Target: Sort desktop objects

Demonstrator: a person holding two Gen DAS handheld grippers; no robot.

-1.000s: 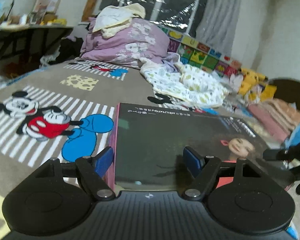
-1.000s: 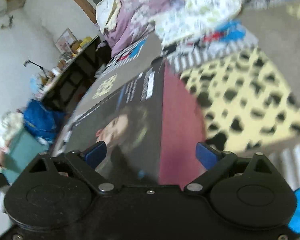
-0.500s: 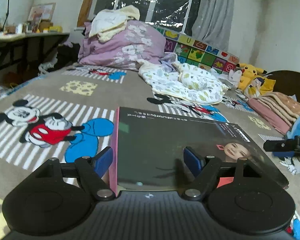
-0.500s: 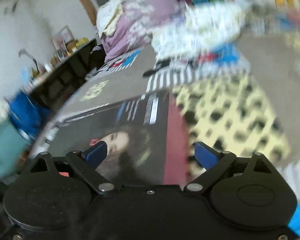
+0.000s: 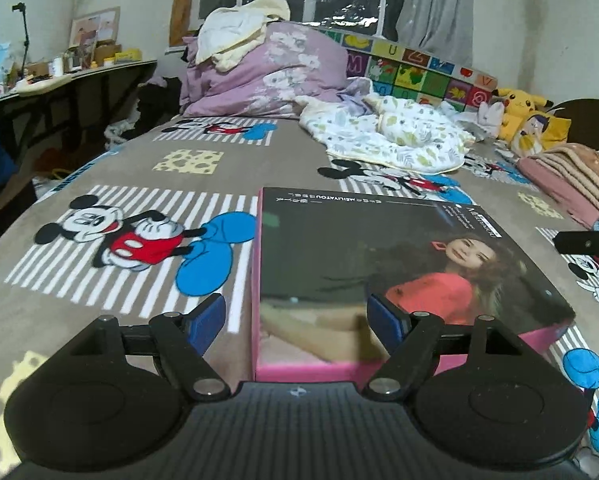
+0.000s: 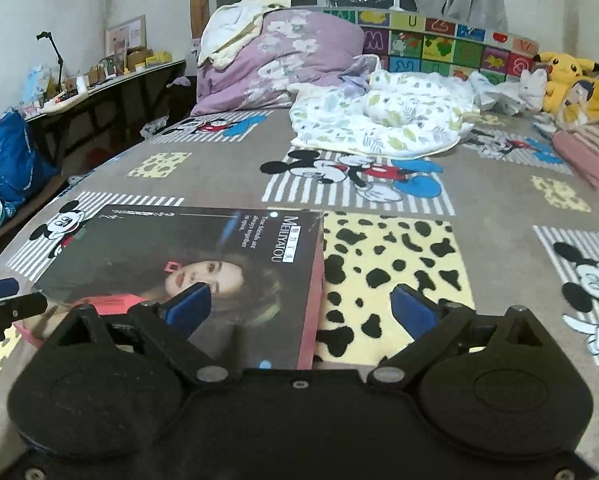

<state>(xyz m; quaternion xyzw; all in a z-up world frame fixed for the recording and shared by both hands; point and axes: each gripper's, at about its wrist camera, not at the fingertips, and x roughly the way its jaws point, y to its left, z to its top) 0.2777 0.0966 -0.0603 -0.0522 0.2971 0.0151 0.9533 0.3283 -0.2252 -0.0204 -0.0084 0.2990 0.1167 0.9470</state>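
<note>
Bedroom, cartoon-mouse bedspread (image 5: 147,184) over the bed, purple duvet (image 5: 267,76) heaped at the far end, leaf-print blanket (image 5: 391,140) beside it.

Left wrist view: flat pink-edged box (image 5: 379,256) with a woman's portrait on its dark lid lies on the bedspread. Left hand-held gripper (image 5: 295,316) hovers over the box's near-left corner, jaws wide apart, gripping nothing (blue pads straddle the pink edge without pressing it). Right hand-held gripper (image 5: 587,242) pokes in at the right edge.

Right wrist view: same box (image 6: 187,252) sits left of centre, beside a yellow spotted patch (image 6: 391,264). Right hand-held gripper (image 6: 299,306) spread wide, empty, over the box's right edge. Cluttered table (image 6: 111,80) along the left wall.
</note>
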